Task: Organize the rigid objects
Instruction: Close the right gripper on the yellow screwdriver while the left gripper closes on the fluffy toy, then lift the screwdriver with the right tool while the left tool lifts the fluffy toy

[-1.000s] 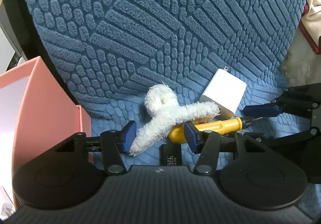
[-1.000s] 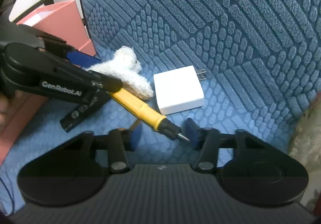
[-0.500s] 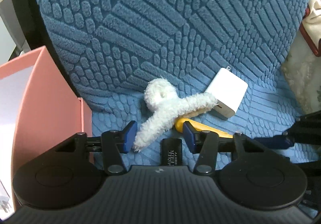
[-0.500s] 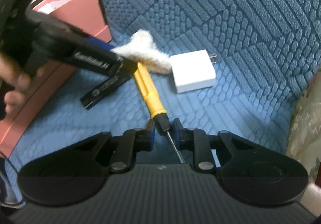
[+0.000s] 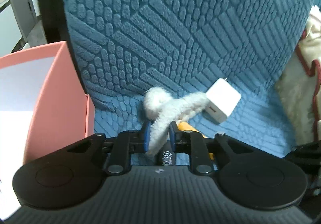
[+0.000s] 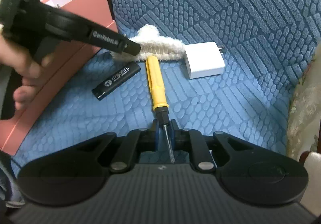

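A white fluffy hair clip (image 5: 172,107) lies on the blue seat cushion (image 5: 250,123). My left gripper (image 5: 159,136) is shut on one of its legs. It also shows in the right wrist view (image 6: 158,47). A yellow-handled screwdriver (image 6: 155,81) lies on the cushion, and my right gripper (image 6: 165,133) is shut on its metal shaft. A white wall charger (image 6: 203,59) lies to the right of the clip (image 5: 222,101). A black USB stick (image 6: 116,80) lies to the left of the screwdriver.
A pink open box (image 5: 54,91) stands at the cushion's left edge, also seen in the right wrist view (image 6: 80,3). The patterned blue backrest (image 5: 180,23) rises behind the objects. A cream cloth with red trim (image 5: 301,83) lies on the right.
My left gripper has closed on the fluffy clip's leg. My right gripper has closed on the screwdriver's shaft, and the screwdriver has swung to point at it.
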`<state>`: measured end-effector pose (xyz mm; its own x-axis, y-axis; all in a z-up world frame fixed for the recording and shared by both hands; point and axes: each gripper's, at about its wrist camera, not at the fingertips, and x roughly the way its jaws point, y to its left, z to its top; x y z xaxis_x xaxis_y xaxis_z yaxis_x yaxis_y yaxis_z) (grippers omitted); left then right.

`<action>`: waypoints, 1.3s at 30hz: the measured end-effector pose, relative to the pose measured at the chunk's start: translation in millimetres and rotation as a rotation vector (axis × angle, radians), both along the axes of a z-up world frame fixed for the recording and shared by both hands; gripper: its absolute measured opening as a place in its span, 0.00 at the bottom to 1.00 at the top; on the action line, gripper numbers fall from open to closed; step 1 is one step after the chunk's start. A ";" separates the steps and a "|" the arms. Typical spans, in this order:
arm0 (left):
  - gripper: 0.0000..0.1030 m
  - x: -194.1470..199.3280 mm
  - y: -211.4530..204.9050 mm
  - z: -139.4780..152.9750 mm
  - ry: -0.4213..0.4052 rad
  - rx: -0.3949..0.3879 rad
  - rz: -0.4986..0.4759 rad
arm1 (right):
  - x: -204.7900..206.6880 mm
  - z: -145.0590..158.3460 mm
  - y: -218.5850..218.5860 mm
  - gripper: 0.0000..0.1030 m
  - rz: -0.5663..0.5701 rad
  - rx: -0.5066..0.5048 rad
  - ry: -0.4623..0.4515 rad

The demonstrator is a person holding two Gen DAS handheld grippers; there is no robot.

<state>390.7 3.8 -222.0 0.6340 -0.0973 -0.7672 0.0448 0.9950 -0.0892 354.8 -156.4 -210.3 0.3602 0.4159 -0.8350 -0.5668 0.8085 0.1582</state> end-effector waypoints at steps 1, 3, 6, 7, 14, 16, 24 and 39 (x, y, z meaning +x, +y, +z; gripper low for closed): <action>0.14 -5.0 0.8 2.8 -0.009 -0.011 0.004 | -2.8 0.9 2.3 0.12 -0.002 -0.006 -0.005; 0.13 -14.6 0.9 6.8 -0.020 -0.034 0.016 | -7.1 2.3 5.7 0.11 -0.024 -0.019 -0.008; 0.13 -31.1 -0.2 13.4 -0.035 -0.074 0.037 | -13.6 4.6 5.8 0.09 -0.067 -0.036 -0.012; 0.13 -35.1 -0.5 14.6 -0.038 -0.082 0.040 | -16.5 5.4 4.8 0.09 -0.081 -0.036 -0.010; 0.13 -61.4 -8.3 14.9 -0.031 -0.135 0.058 | -43.8 12.0 -10.2 0.05 -0.181 -0.013 0.016; 0.13 -70.3 -11.3 14.5 -0.033 -0.134 0.060 | -52.6 14.0 -12.6 0.05 -0.193 0.012 0.021; 0.13 -80.9 -9.9 15.1 -0.025 -0.161 0.078 | -53.5 23.3 -10.3 0.27 -0.183 0.104 -0.057; 0.13 -64.7 -11.4 8.0 0.017 -0.182 0.085 | -16.4 -11.6 10.3 0.35 -0.139 0.032 -0.103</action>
<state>326.0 -7.6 -214.0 0.6333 -0.1821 -0.7522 -0.0413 0.9626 -0.2678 338.4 -146.1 -222.0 0.4989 0.3816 -0.7781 -0.4643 0.8758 0.1318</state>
